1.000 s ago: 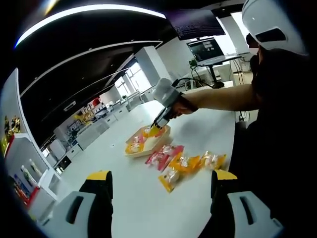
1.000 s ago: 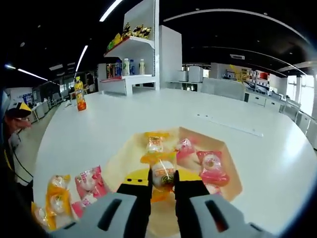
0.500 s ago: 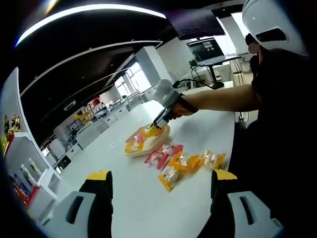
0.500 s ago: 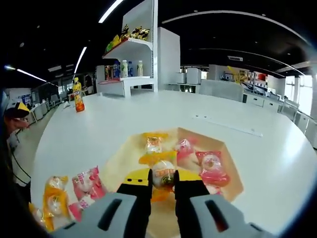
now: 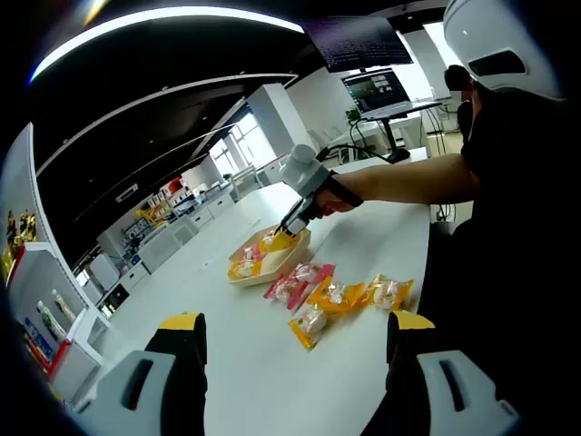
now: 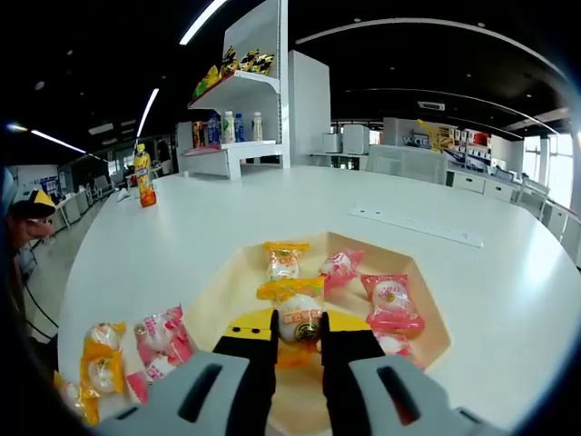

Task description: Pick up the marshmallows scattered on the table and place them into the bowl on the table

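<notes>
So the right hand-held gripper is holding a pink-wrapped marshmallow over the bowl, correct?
Not quite: the marshmallow between the right hand-held gripper jaws has an orange-yellow wrapper, not pink, as the right gripper view shows. It is indeed held over the bowl.

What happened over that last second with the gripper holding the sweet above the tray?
Very little. The right gripper has kept its jaws closed on the yellow-wrapped marshmallow above the bowl, without letting go. The view shifted slightly, which points to a small move of the hand. The left gripper has stayed open and idle, and the packets on the table have not moved.
</notes>
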